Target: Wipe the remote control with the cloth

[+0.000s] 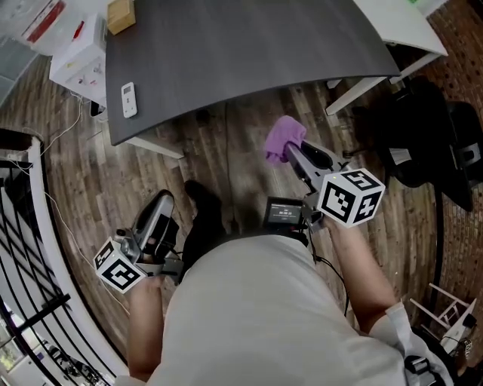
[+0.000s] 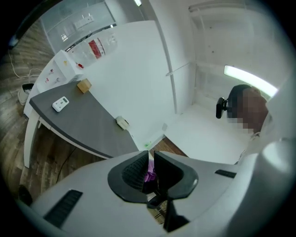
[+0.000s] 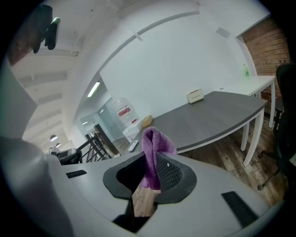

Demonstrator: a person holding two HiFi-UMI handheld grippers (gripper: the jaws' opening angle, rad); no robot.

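While the person stood back from the grey table [image 1: 249, 45], the right gripper [image 1: 293, 153] was clenched on a purple cloth [image 1: 284, 138]. The cloth stood up in a fold above the jaws and was held in the air over the wood floor [image 1: 219, 151], short of the table's edge. The white remote control [image 1: 129, 99] lay flat on the tabletop near its left end, well apart from both grippers. A small cardboard box [image 1: 121, 15] sat farther back along the same end. Any print on the remote was too small to read.

The left gripper [image 2: 151, 162] hung low by the person's left side with its jaws closed together. A thin sliver of purple showed in the slit between them.

A white carton [image 1: 75, 60] beside the table bore red marks that were illegible. The little screen [image 1: 285, 212] on the right gripper showed pale characters too fine to make out. Its marker cube [image 1: 351, 197] carried only black-and-white squares.
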